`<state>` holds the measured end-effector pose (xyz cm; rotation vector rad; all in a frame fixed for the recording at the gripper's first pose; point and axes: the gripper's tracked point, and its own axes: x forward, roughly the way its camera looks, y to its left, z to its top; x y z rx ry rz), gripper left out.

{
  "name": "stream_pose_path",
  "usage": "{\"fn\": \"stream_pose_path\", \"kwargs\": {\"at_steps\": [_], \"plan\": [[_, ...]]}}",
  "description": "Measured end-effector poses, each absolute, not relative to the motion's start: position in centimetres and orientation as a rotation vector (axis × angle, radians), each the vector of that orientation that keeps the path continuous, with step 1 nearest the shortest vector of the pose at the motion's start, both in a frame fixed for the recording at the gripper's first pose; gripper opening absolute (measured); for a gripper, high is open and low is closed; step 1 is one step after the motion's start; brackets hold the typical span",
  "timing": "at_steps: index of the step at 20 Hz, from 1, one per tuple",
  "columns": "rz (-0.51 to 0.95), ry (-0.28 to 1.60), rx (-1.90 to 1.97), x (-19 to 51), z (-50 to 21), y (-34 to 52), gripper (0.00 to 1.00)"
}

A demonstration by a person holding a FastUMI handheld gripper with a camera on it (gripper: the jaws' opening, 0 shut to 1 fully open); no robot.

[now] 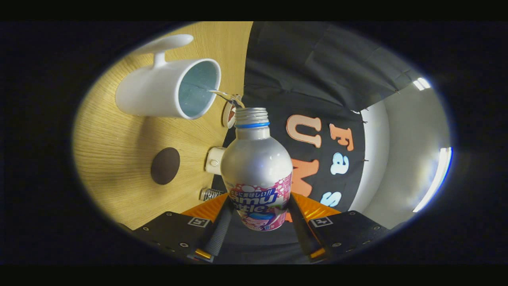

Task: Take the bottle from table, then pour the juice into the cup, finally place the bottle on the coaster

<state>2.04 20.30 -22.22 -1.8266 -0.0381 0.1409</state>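
My gripper [258,212] is shut on a silver bottle [256,163] with a pink and blue label; both fingers press on its lower body. The bottle has no cap on it and is tipped sideways, so the whole scene looks rolled. A thin stream of clear liquid [222,94] runs from the bottle's threaded mouth into the white cup [158,93], which stands on the wooden table [115,151] just beyond the mouth. A round dark brown coaster [165,165] lies on the table between the cup and my fingers.
A small white object [215,160] and a silvery ridged cap [209,194] sit near the table's edge, beside the bottle. A small round red and white thing [229,114] is next to the cup. The booth's black cloth wall hangs beyond the table.
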Motion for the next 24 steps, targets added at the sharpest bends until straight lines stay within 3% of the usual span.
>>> {"fn": "stream_pose_path", "kwargs": {"at_steps": [24], "plan": [[0.093, -0.171, -1.946, 1.6, -21.1, 20.8, 0.76]]}}
